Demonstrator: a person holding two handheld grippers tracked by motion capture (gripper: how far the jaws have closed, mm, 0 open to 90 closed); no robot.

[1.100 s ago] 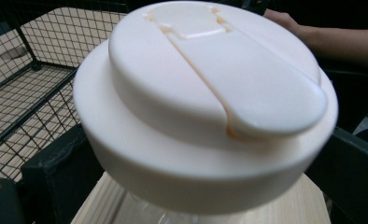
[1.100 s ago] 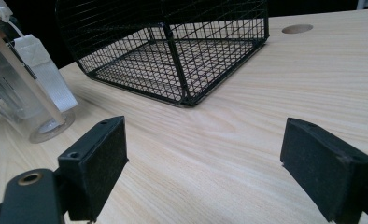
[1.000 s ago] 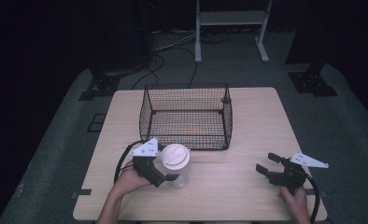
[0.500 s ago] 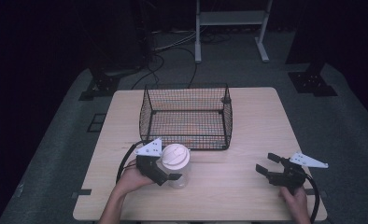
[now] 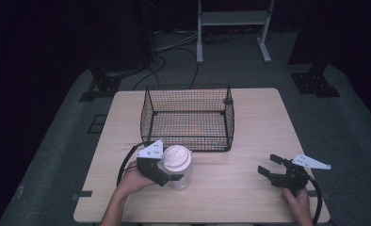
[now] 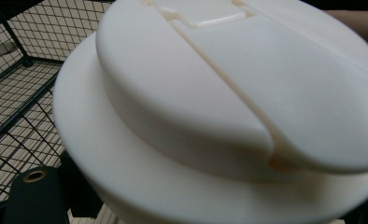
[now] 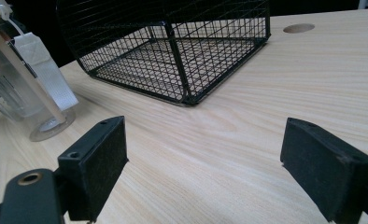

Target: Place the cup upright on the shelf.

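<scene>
Clear jar (image 5: 180, 170) with cream lid (image 5: 176, 157) stands near the table's (image 5: 249, 197) front edge, left of centre, just in front of the wire basket (image 5: 189, 117). Left gripper (image 5: 167, 175) jaws just closed, clamped on the jar. Right gripper (image 5: 271, 166) rests wide, empty, by the front right corner.

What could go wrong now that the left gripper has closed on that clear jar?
The left gripper, whose fingers have just been closing, grips the clear jar just below its cream lid; the smooth wall might slip when lifted. The wire basket stands right behind, so a low carry could catch its rim.
</scene>
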